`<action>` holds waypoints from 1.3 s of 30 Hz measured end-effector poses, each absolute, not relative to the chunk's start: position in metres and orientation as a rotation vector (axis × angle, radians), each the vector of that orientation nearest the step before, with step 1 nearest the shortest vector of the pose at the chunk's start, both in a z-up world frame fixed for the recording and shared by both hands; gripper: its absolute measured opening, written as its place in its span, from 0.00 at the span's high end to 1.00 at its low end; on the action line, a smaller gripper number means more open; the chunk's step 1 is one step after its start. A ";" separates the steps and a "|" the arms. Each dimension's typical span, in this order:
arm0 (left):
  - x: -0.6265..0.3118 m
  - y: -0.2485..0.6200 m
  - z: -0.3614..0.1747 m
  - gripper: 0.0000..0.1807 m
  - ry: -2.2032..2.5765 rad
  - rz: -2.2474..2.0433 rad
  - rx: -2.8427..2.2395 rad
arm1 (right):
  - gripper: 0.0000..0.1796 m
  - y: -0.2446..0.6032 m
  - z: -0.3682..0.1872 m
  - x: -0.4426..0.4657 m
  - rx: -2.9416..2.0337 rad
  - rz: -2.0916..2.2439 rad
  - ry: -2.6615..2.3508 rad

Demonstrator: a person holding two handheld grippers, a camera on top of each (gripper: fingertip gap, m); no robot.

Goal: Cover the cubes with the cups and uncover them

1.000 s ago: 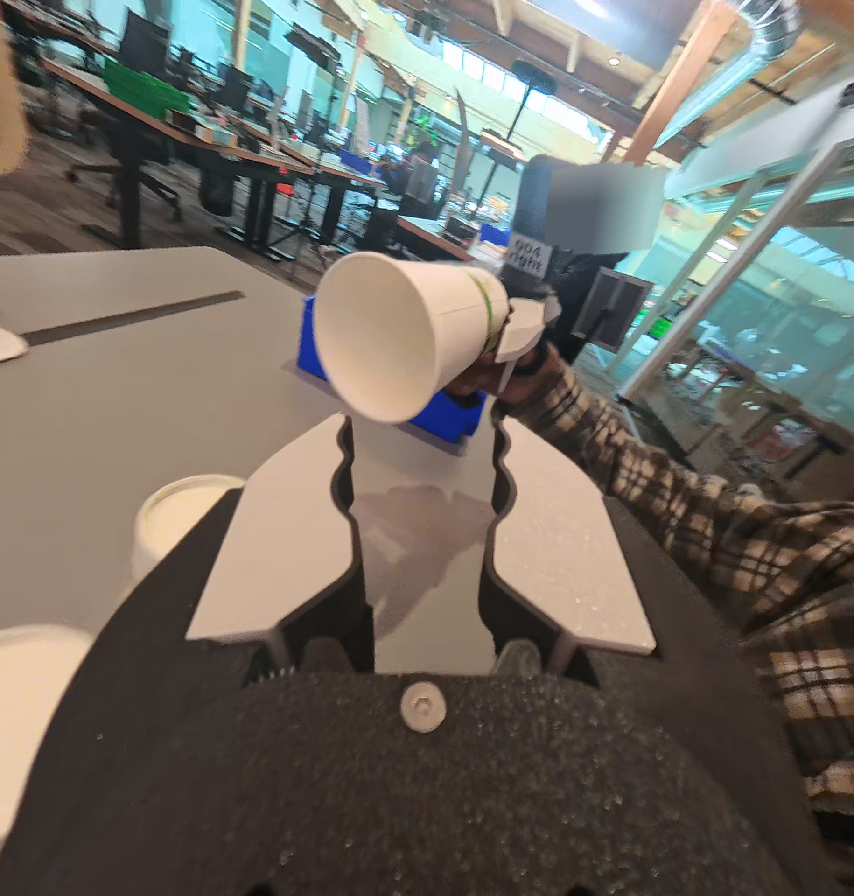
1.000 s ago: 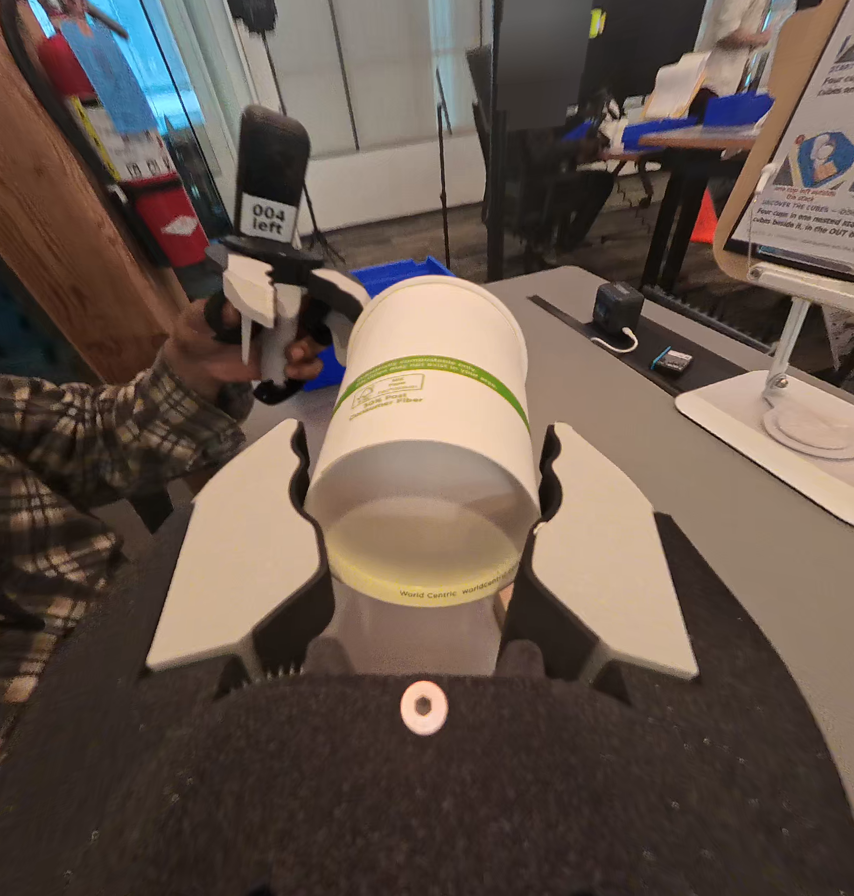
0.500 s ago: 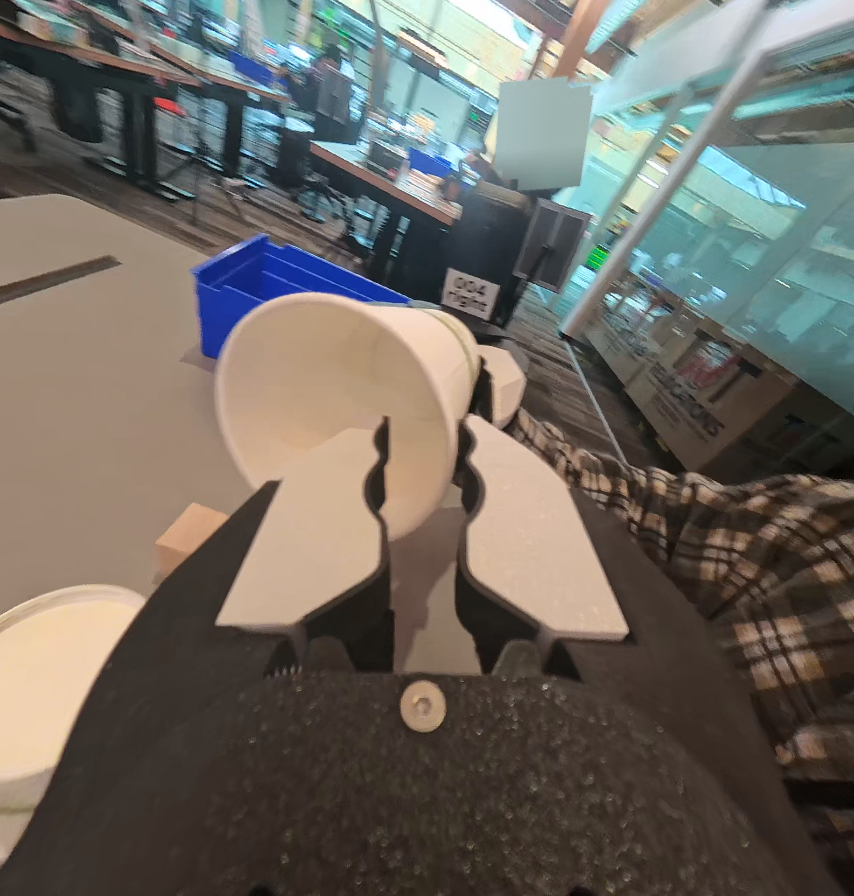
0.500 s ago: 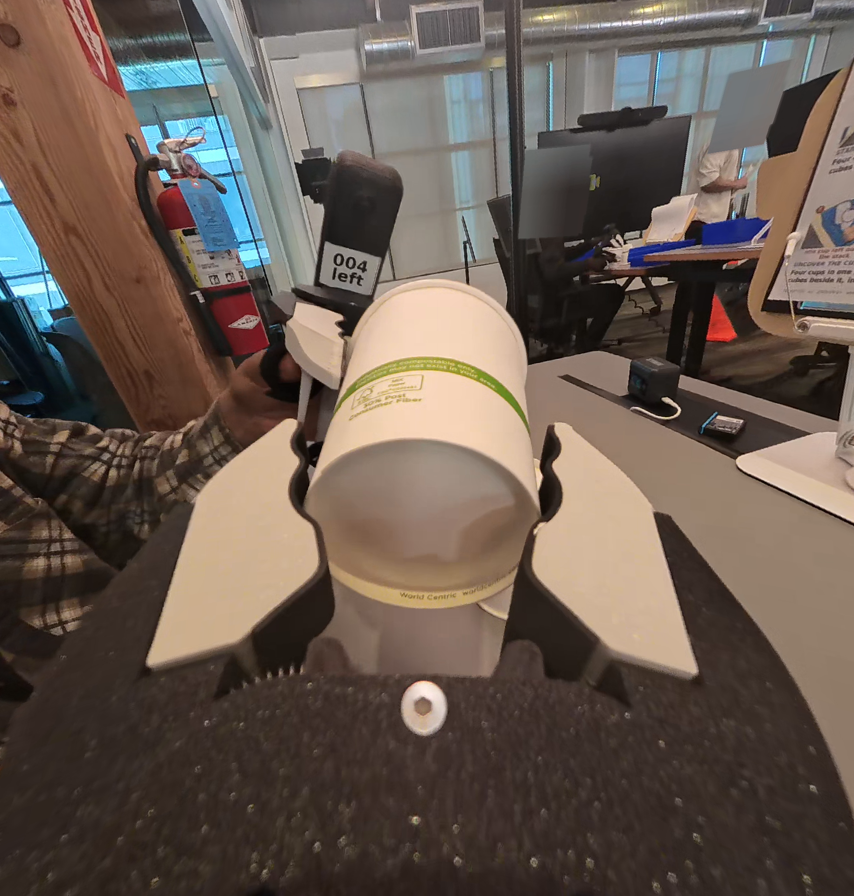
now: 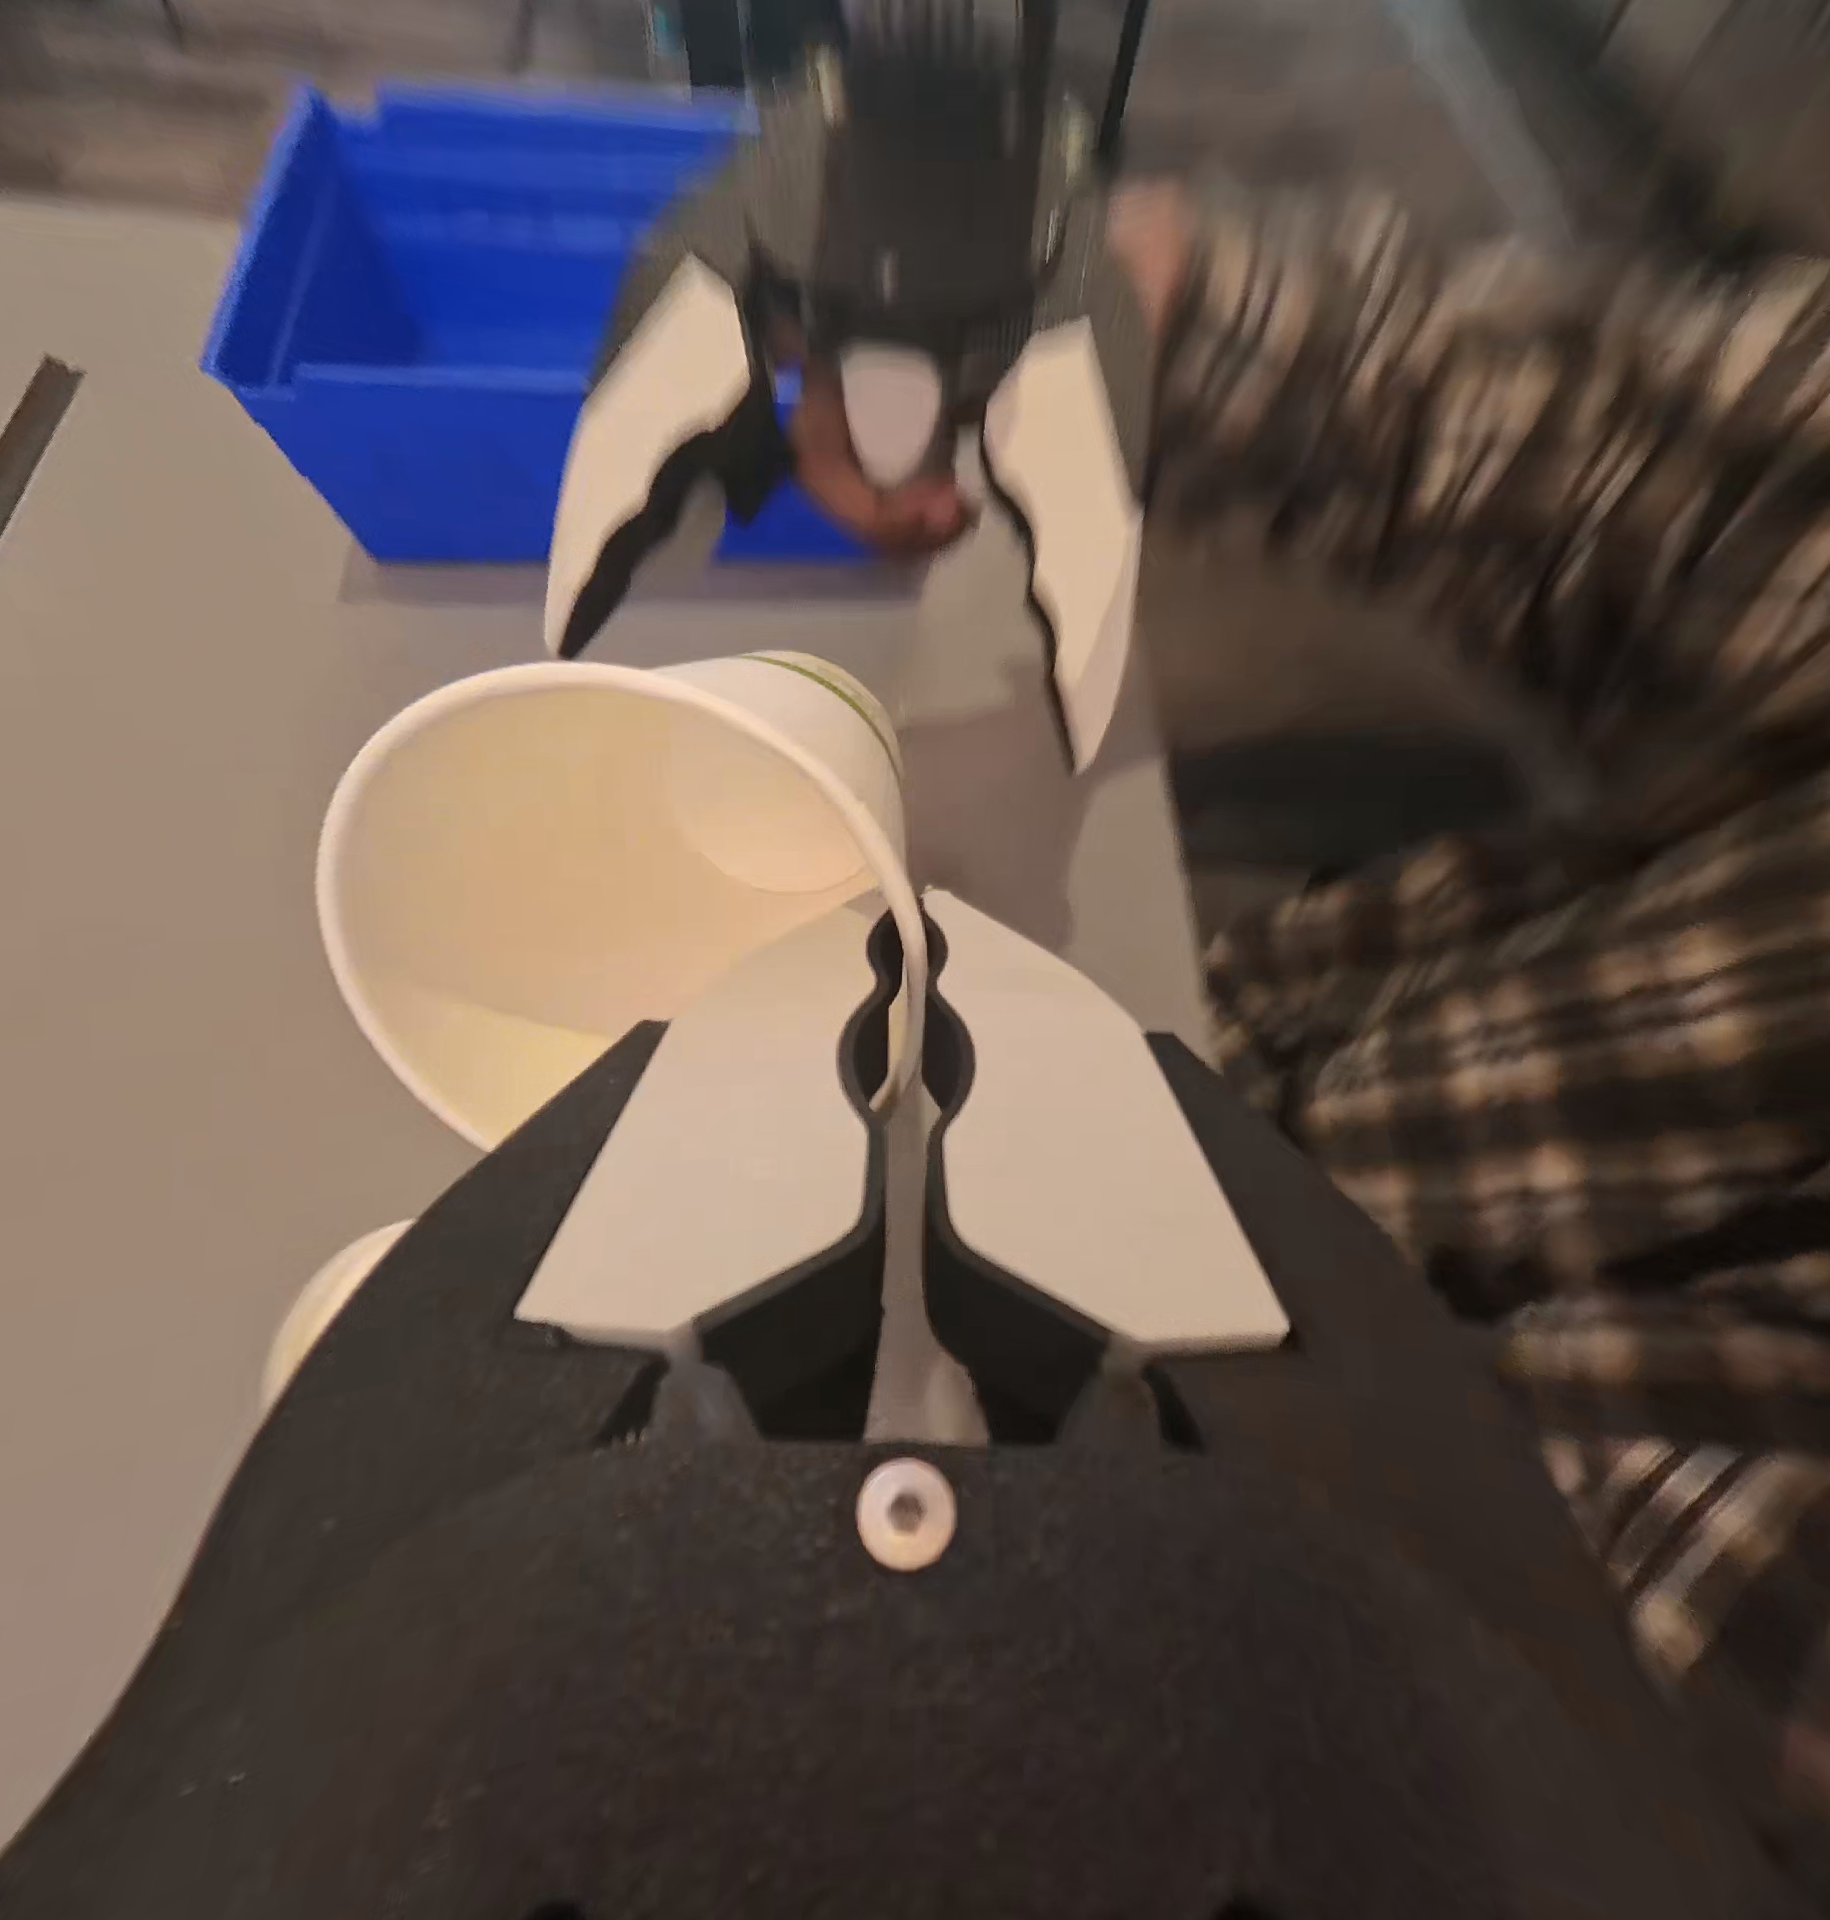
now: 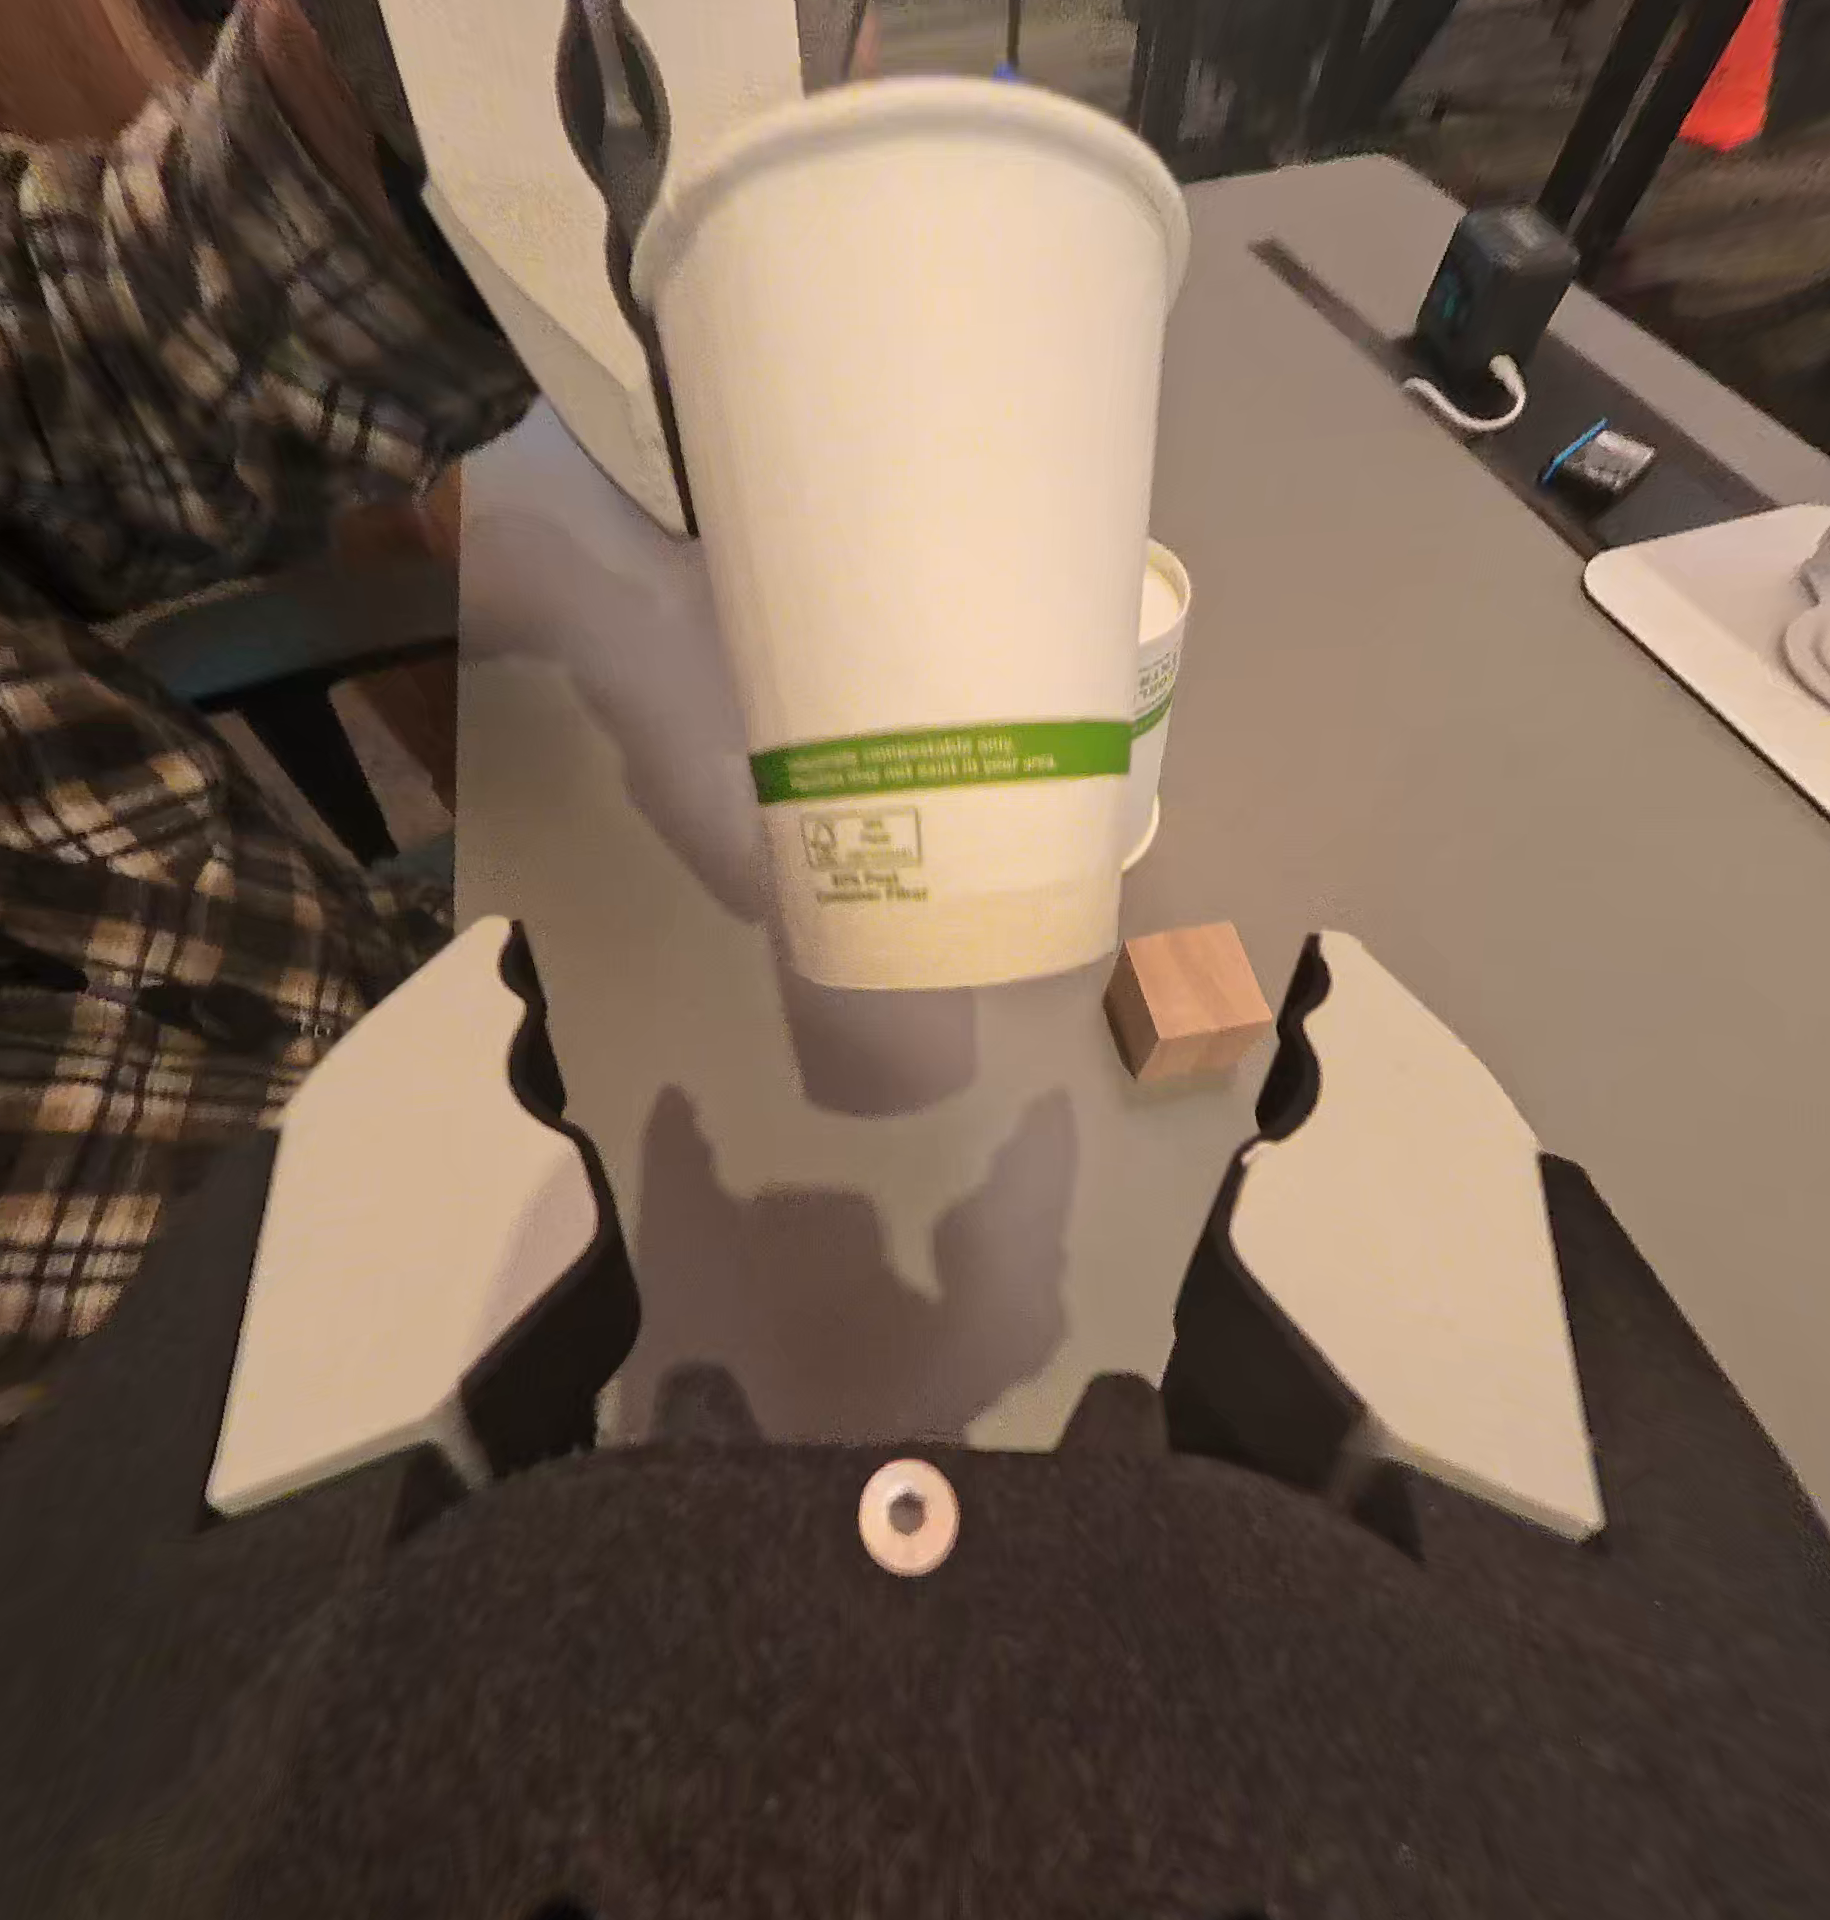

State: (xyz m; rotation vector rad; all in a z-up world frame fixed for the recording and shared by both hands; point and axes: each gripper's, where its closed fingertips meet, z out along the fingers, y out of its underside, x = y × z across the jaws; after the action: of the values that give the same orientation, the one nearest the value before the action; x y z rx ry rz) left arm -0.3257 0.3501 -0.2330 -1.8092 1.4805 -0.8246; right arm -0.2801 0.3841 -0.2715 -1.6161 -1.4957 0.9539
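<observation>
Grey bench. Left claw clamped on cup rim, mid-frame, airborne, mouth sideways. Right claw wide open, empty. Cube beside. Light, crushable paper: pinch rim gently.

A grey counter fills both views under warm indoor light. A dark slot runs along its far side. Beyond its edge stand black furniture legs on dim flooring, beside something orange.

White cup above table, probably pinched; cube beside.
</observation>
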 end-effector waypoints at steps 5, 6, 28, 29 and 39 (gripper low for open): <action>-0.311 0.350 -0.261 1.00 1.760 -0.511 -1.822 | 0.25 0.378 -0.274 -0.265 -1.656 0.858 -1.567; -0.308 0.351 -0.266 1.00 1.799 -0.465 -1.823 | 0.24 0.376 -0.273 -0.259 -1.659 0.845 -1.560; -0.281 0.341 -0.279 1.00 2.012 -0.413 -1.823 | 0.41 0.376 -0.292 -0.284 -1.559 0.971 -1.509; -0.280 0.339 -0.277 1.00 2.009 -0.431 -1.814 | 0.49 0.374 -0.294 -0.287 -1.562 0.980 -1.531; -0.293 0.343 -0.222 0.79 1.612 -0.629 -1.741 | 0.53 0.394 -0.280 -0.259 -1.587 0.949 -1.080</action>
State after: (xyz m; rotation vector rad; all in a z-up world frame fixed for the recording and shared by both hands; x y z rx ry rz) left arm -0.2933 0.3429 -0.2215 -1.7414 1.6120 -0.6292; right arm -0.2594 0.3935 -0.2796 -1.5866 -1.0801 0.9493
